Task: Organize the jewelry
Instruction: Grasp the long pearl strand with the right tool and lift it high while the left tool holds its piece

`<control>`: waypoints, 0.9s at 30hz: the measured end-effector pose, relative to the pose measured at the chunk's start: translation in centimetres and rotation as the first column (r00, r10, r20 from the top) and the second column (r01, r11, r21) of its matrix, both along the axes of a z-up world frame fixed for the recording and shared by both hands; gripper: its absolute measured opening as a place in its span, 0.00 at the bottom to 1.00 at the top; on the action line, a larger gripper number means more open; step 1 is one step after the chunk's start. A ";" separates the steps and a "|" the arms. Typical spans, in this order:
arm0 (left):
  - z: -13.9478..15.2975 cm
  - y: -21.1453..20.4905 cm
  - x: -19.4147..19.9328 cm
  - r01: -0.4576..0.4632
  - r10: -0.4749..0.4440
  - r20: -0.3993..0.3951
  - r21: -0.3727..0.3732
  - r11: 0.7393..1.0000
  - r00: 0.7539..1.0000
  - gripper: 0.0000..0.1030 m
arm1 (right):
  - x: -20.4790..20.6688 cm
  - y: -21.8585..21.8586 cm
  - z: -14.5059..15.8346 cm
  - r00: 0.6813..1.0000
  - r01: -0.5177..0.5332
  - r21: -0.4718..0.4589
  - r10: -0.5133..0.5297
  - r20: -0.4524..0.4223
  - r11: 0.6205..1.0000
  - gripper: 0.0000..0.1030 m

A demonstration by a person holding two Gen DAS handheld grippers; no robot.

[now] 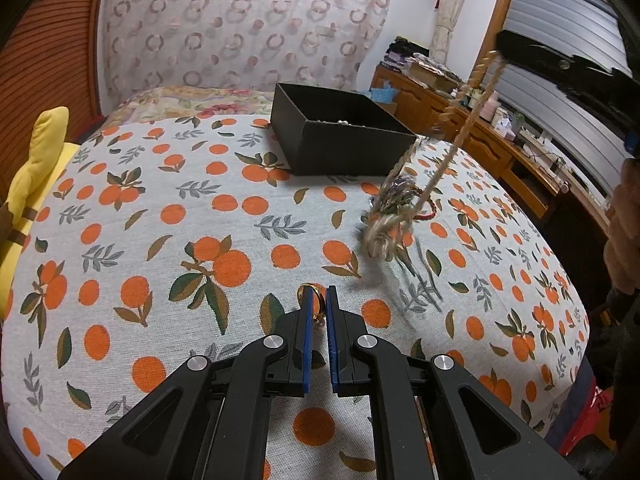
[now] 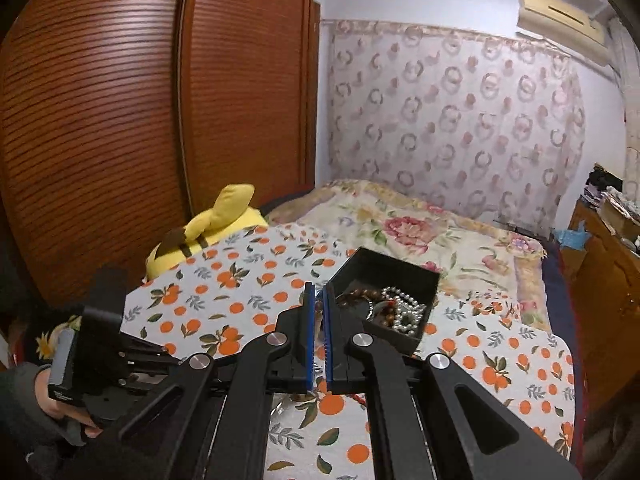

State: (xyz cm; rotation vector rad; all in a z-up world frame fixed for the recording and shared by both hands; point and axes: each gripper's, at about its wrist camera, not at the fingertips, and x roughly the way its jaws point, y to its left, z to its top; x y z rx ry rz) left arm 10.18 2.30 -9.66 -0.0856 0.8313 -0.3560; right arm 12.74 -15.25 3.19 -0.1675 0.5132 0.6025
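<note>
My left gripper [image 1: 319, 294] is shut on a gold ring [image 1: 311, 300], held just above the orange-print cloth [image 1: 160, 240]. My right gripper [image 2: 319, 292] is shut on a braided tan necklace [image 1: 470, 120]; in the left wrist view it [image 1: 508, 46] is raised at upper right and the necklace hangs down to a tangled pile of chains and cords [image 1: 394, 216] on the cloth. The open black jewelry box [image 1: 340, 148] stands beyond the pile. In the right wrist view the box [image 2: 400, 272] holds pearl and wooden bead strands [image 2: 400, 312].
A yellow plush toy [image 1: 36, 168] lies at the bed's left edge. A floral quilt [image 2: 420, 232] lies beyond the cloth. A wooden dresser [image 1: 480, 136] with clutter runs along the right. A wooden wardrobe [image 2: 140, 120] stands at left.
</note>
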 end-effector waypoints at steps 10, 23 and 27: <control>0.0 0.0 0.1 0.000 0.000 -0.002 0.003 1.000 1.000 0.05 | -1.6 -1.0 1.8 0.998 0.005 -0.003 -0.004 0.060 1.000 0.04; -0.1 0.2 0.1 -0.001 0.001 -0.002 -0.005 1.000 1.000 0.05 | -2.2 -3.1 0.3 0.999 0.034 -0.035 -0.034 0.011 0.999 0.04; -0.1 0.2 0.2 0.000 0.000 -0.001 0.000 1.000 1.000 0.05 | -3.3 -3.5 1.7 0.999 0.033 -0.018 -0.032 0.040 0.999 0.04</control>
